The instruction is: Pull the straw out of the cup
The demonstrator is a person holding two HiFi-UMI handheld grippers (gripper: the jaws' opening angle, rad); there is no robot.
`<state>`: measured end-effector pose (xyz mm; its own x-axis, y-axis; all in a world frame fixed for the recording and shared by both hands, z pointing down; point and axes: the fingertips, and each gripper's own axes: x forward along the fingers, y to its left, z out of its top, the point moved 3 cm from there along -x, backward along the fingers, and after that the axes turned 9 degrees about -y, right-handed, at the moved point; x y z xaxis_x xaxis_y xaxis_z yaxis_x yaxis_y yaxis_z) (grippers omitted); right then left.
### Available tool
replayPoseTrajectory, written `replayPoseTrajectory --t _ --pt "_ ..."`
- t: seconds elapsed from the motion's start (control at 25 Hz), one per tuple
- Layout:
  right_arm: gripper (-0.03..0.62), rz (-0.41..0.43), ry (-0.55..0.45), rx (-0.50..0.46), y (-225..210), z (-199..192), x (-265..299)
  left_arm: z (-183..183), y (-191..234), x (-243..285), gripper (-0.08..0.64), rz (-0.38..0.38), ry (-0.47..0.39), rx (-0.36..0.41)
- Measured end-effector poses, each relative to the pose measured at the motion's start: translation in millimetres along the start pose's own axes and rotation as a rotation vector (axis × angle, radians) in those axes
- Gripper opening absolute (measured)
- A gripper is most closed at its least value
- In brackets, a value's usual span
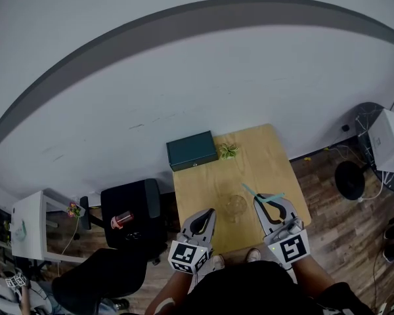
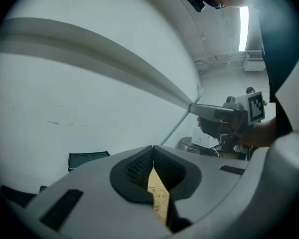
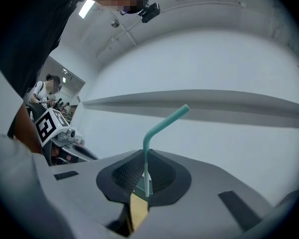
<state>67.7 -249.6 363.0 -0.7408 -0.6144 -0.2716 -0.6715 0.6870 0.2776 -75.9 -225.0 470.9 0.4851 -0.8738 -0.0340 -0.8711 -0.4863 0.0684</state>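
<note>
Right gripper jaws clamped on teal bent straw, lower end hidden between pads. Left gripper jaws together, empty. Clear cup faint on wooden table; straw tip near rim, contact unclear

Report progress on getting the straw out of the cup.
Done: the straw looks clear of the cup, which stands on the table with nothing in it. In hand: the right gripper is shut on the straw; the left gripper is shut, empty. Left: probably only setting the straw down.
</note>
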Motion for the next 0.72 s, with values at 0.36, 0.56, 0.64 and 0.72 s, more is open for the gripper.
replayPoseTrajectory --t 0.36,0.56,0.64,0.72 --pt "0.04 -0.035 -0.003 0.024 -4 -1 -2 -4 8 -6 0.02 0.033 0.014 -0.036" --pt "0.041 -0.03 0.004 0.03 2 -6 0 -7 13 -13 0.02 0.055 0.024 -0.039" --pt "0.041 -0.036 0.01 0.03 3 -8 1 -2 15 -14 0.02 0.067 0.0 -0.019" --pt "0.041 -0.037 0.01 0.034 5 -10 4 0 19 -14 0.02 0.081 -0.014 -0.019"
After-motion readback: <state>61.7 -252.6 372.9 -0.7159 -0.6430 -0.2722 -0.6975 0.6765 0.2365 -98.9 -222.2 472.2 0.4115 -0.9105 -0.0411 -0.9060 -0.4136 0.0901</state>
